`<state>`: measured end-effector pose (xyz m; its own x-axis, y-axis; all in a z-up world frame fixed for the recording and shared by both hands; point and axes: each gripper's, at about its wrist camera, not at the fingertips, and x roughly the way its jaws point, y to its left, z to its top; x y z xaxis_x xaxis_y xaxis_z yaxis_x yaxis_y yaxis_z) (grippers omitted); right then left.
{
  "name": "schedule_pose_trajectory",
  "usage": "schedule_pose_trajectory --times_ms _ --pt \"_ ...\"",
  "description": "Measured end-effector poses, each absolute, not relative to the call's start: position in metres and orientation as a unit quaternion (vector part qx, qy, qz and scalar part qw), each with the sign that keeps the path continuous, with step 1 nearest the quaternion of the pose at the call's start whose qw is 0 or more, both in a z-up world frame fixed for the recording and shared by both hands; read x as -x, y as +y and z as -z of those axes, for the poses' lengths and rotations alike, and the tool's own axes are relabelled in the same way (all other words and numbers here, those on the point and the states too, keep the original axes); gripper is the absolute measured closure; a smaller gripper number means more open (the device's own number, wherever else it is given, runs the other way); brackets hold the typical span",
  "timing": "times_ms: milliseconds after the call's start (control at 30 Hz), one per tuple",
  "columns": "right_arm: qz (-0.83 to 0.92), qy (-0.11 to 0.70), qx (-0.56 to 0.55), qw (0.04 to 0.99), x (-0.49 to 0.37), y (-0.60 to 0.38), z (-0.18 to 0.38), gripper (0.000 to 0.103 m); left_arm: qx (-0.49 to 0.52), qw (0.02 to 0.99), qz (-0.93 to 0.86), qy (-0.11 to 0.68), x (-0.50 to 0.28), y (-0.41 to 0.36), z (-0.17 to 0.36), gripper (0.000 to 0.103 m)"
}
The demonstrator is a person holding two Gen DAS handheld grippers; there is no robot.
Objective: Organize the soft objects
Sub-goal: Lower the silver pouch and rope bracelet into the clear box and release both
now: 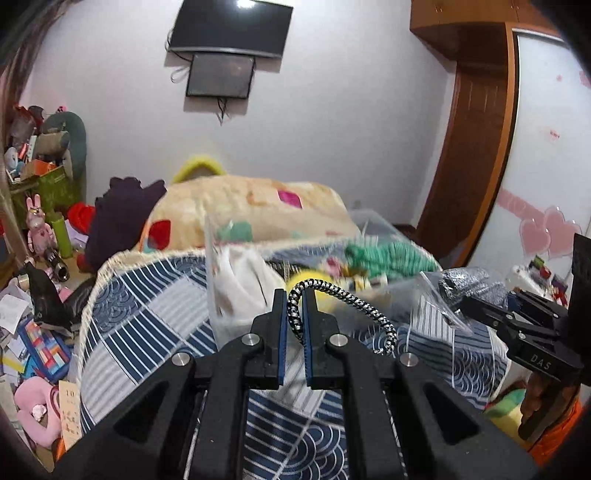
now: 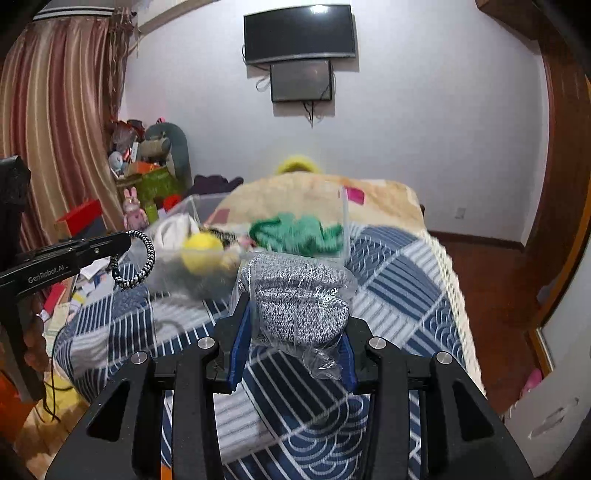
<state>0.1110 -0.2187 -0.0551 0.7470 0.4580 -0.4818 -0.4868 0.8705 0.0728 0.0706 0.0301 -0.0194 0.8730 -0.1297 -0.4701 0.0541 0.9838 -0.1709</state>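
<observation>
My left gripper [image 1: 294,300] is shut on a black-and-white braided cord loop [image 1: 343,295], held above the bed; it also shows in the right wrist view [image 2: 138,264]. My right gripper [image 2: 293,314] is shut on a grey speckled knit item in a clear plastic bag [image 2: 295,299], also seen in the left wrist view [image 1: 469,286]. A clear plastic box [image 2: 343,221] on the bed holds a green knit piece [image 2: 295,230], a yellow ball [image 2: 202,251] and white cloth [image 1: 240,277]. Both grippers hover just in front of the box.
The bed has a blue-and-white patterned quilt [image 2: 388,288] and a beige blanket [image 1: 240,206] behind the box. Cluttered toys and boxes [image 1: 40,229] lie on the floor to the left. A wardrobe [image 1: 546,166] stands right; screens hang on the far wall [image 2: 299,33].
</observation>
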Motion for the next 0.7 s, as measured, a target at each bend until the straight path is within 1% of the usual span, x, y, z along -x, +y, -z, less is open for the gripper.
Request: schedule_pose_trajectory --times_ms 300,500,700 --pt "-0.267 0.207 0.036 0.94 -0.121 -0.193 0.029 0.066 0.102 0.972 0.01 0.212 -0.083 0.05 -0.003 0.096" --pt "-0.274 0.198 0.037 0.94 -0.135 -0.175 0.021 0.066 0.11 0.972 -0.022 0.208 -0.098 0.059 -0.001 0.096" --pt "-0.276 0.205 0.034 0.938 -0.147 -0.16 0.021 0.066 0.111 0.968 -0.048 0.222 -0.117 0.065 0.011 0.096"
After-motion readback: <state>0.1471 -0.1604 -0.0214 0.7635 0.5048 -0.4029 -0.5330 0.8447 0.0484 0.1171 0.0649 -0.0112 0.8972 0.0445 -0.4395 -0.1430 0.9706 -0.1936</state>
